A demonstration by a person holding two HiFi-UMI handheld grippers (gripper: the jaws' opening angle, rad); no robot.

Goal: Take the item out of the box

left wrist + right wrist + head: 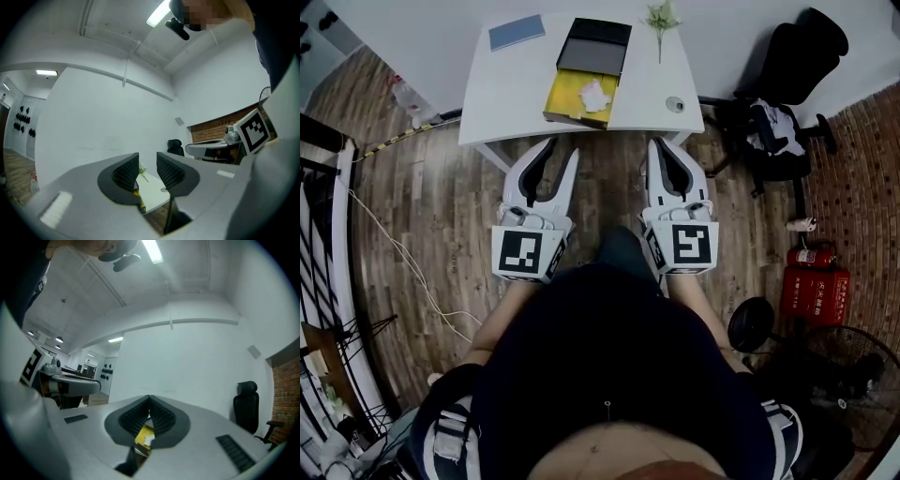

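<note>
**One box, one item, two empty grippers**

One open box (565, 101) sits at the table's (506, 89) near edge. One white item (596, 94) lies inside it, and one black lid (595, 47) is just behind. The left gripper (562, 150) has its fingers (124, 173) apart. The right gripper (661, 142) has its fingers (161, 418) closed together.

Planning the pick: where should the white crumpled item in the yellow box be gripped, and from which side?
Probably grip the white item by its raised crumpled middle, coming from above on the near side. It lies on the yellow floor of the box, within low walls, and the black lid lies beyond it. The open left tongs look ready.
</note>
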